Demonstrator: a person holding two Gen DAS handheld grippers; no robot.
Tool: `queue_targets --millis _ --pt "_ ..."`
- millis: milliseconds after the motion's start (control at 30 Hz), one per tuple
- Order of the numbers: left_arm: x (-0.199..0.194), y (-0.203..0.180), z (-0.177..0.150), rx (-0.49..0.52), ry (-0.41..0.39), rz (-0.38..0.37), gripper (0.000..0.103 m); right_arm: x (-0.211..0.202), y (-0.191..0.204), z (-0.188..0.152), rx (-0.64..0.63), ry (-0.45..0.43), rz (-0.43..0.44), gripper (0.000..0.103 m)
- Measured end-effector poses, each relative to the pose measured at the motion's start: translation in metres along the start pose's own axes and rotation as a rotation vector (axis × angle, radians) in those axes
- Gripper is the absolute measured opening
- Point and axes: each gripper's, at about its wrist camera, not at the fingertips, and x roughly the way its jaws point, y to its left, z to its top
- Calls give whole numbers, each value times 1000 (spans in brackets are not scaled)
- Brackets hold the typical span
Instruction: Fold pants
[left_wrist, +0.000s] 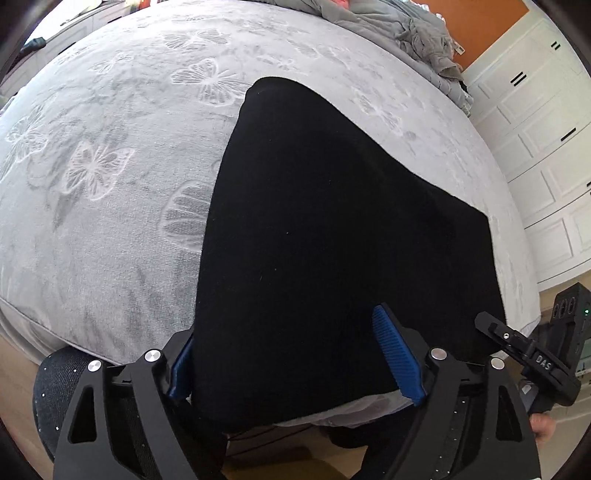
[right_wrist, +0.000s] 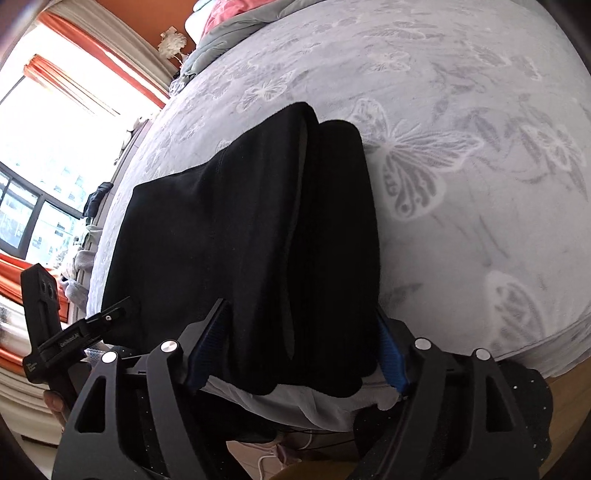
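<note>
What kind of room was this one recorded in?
Most likely a bedroom: the black pants lie on a bed with a grey butterfly-patterned cover, crumpled bedding at its head, white panelled wardrobe doors alongside.

Black folded fleece pants: near edge hidden behind left claw body. Left blue ribbed pad mostly covered by cloth. Pink bedding cut off at top edge.

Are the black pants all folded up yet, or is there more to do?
Nearly there. Done: the black pants lie on the grey butterfly blanket as a neat block, one layer folded over another. In hand: nothing; the left tool and right tool are open, straddling the near edge. Left: maybe one more fold or a tidy-up, though I cannot be sure.
</note>
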Motion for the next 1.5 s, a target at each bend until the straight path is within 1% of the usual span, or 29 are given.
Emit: queue_targets --millis 67,167,233,267,300,333,367,400,433,500,533,633,767,900,1000,1067,1200,1333,1500 --pt "7 -3 -1 14 7 12 82 3 -5 0 14 0 13 72" --pt "10 -4 1 7 4 9 84 4 -5 0 10 -6 12 71" --pt "12 -4 3 -1 12 1 82 5 -4 0 13 -10 13 65" --pt "12 -5 4 -3 16 -9 78 4 -3 0 15 -15 9 60" --pt "11 -6 4 1 18 -17 72 3 -2 0 18 -19 10 54" --pt "9 -8 6 7 14 -10 66 2 -1 -1 16 -24 13 51" --pt "7 -9 6 12 14 -3 62 0 0 -2 11 -30 7 46" --pt "4 -11 7 17 10 2 54 -2 3 -2 3 -34 0 41" --pt "0 -13 6 24 7 12 47 -5 6 -1 -8 -43 -5 39" --pt "-7 -16 5 40 -2 19 39 -11 12 -2 -21 -51 -14 36" --pt "-10 -17 5 44 -6 25 36 -13 16 -2 -29 -57 -21 35" --pt "-20 -23 4 61 -25 42 31 -22 25 -3 -48 -74 -29 34" --pt "-39 -24 -3 65 -52 33 28 -40 37 -8 -68 -95 -9 34" --pt "-55 -29 -12 74 -55 23 27 -56 46 -17 -98 -105 -3 34" --pt "-69 -32 -23 89 -65 35 26 -67 52 -28 -120 -119 -3 34" --pt "-73 -45 -28 98 -69 41 26 -75 56 -35 -127 -126 2 34" --pt "-90 -48 -41 122 -84 50 26 -90 61 -53 -141 -137 15 34" --pt "-109 -54 -53 125 -98 44 26 -107 66 -72 -152 -149 31 34" --pt "-126 -63 -71 141 -121 47 26 -124 71 -87 -169 -171 51 34"
